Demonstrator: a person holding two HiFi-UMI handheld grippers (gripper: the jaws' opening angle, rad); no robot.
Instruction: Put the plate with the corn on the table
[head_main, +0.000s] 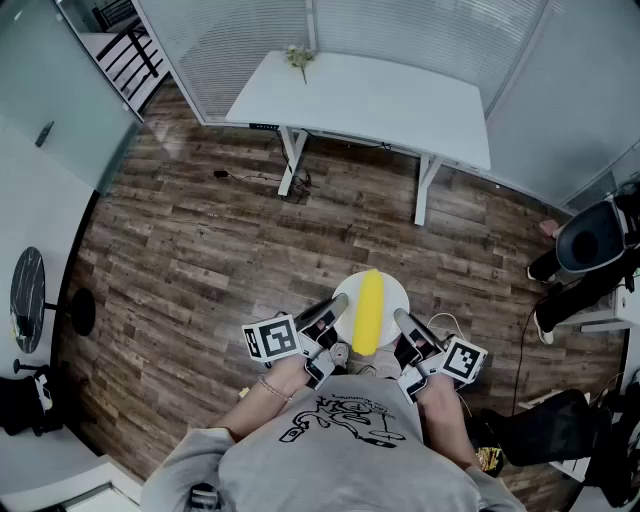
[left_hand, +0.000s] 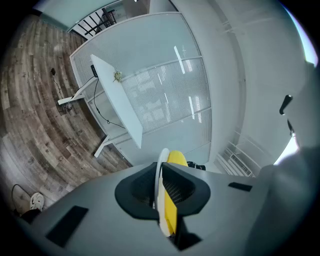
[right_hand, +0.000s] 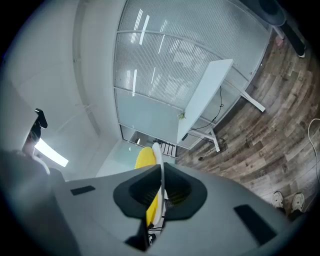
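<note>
Carrying the corn, the plate is gripped at opposite rims by the fingers of the left gripper and right gripper.

1. One white plate.
2. One yellow corn cob.
3. Two handheld grippers: left gripper, right gripper.
4. Two marker cubes: left cube, right cube.
5. One white table.
6. One green sprig.
</note>
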